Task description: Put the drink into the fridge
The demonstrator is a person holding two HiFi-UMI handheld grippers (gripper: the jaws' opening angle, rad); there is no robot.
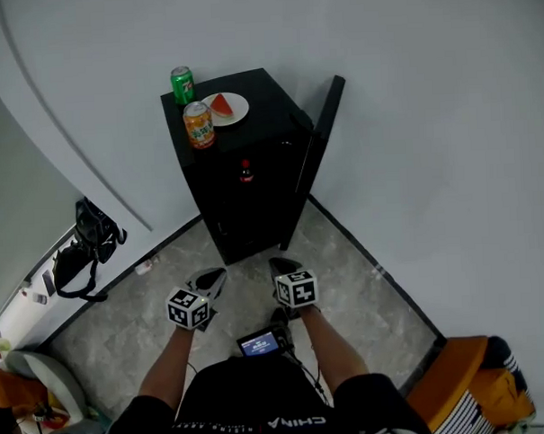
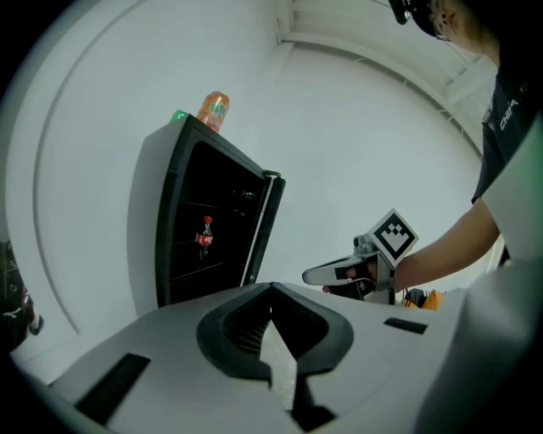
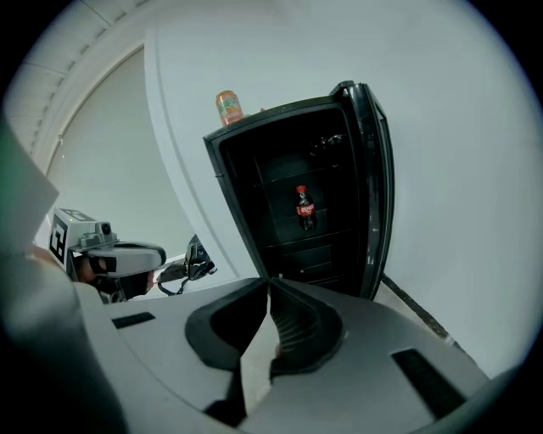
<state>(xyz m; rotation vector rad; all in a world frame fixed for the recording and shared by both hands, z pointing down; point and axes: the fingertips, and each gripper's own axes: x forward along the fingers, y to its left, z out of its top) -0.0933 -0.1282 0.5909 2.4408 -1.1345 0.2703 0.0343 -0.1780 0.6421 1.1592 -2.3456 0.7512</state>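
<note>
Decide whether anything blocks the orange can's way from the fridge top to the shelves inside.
Nothing visible does. The door stands open, and the orange can stands near the front edge of the top of the fridge. Inside, only a small bottle shows.

The left gripper (image 2: 271, 290) has its jaws together, empty. Beyond them, up-left, the open fridge (image 2: 182, 254) holds a bottle (image 2: 205, 236); the right gripper (image 2: 316, 275) hovers to their right.

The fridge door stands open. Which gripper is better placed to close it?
Right, probably: the door hangs open on the right of the fridge, ahead of the right gripper; the left gripper would have to cross over.
</note>
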